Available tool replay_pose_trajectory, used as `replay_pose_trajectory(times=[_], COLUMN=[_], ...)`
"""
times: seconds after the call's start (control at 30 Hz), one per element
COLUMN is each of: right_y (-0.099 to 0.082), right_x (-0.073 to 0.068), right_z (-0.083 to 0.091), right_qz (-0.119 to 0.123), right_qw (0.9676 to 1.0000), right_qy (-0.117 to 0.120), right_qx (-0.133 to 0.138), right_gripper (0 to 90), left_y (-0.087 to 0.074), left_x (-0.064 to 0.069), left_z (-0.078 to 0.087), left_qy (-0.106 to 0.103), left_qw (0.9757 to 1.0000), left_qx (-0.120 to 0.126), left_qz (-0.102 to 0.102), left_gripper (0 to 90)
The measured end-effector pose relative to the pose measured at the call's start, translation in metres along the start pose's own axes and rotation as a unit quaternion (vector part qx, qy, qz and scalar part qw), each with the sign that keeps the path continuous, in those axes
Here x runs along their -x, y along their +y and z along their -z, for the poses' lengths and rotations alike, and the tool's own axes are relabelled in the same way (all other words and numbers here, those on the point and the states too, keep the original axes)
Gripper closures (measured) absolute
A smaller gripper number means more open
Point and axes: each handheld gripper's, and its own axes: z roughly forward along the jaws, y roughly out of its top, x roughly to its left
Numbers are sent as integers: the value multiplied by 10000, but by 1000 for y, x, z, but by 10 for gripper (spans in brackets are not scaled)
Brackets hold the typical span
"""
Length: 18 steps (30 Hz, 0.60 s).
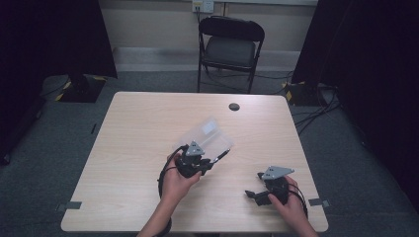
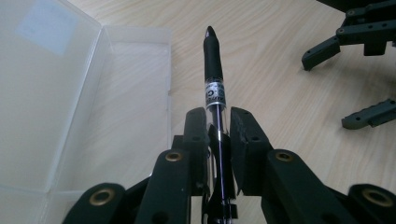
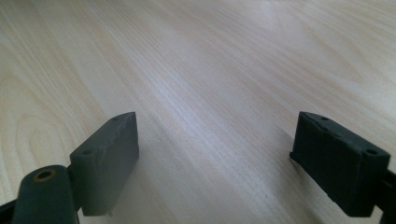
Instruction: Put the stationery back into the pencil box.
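My left gripper (image 1: 211, 160) is shut on a black pen (image 1: 223, 155) with a clear barrel, held near the middle of the wooden table (image 1: 138, 128). In the left gripper view the pen (image 2: 214, 70) sticks out forward between the jaws of the left gripper (image 2: 218, 116), cap end away from me. An open clear plastic case (image 1: 205, 134) lies just behind that gripper; the case (image 2: 70, 93) lies left of the pen, lid spread flat. My right gripper (image 1: 254, 184) stands open near the front right of the table, its jaws (image 3: 215, 158) wide apart over bare wood.
A small dark round disc (image 1: 234, 106) sits near the table's far edge. A black folding chair (image 1: 230, 47) stands beyond the table. Cables trail on the floor at the right (image 1: 316, 106). The right gripper's open jaws appear at the left gripper view's upper right (image 2: 345, 70).
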Motion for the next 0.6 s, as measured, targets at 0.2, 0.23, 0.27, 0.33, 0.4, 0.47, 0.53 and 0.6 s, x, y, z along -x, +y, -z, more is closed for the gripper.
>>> replay_pose_trajectory(times=[0.2,0.23,0.27,0.33,0.4,0.47,0.53,0.6], right_y=[0,0,0,0,0,0,0,0], right_x=[0,0,0,0,0,0,0,0], right_z=[0,0,0,0,0,0,0,0], right_qz=[2,2,9,1,8,8,7,3], right_qw=[10000,10000,10000,10000,10000,10000,10000,10000], right_qy=[1,1,2,1,1,2,1,3], right_qx=[1,1,2,0,1,2,2,0], right_gripper=[137,137,137,137,138,138,137,138], left_y=[2,2,2,4,4,5,6,8], left_x=[-3,-3,-3,-5,-5,-6,-7,-7], left_z=[-2,-2,-3,-4,-5,-6,-6,-7], left_qy=[75,75,63,83,76,51,98,90], left_qw=[10000,10000,9999,9999,9999,9999,9999,10000], left_qx=[24,24,46,33,38,79,7,-7], left_qz=[20,20,68,65,75,81,40,39], left_gripper=[775,774,774,775,774,775,775,775])
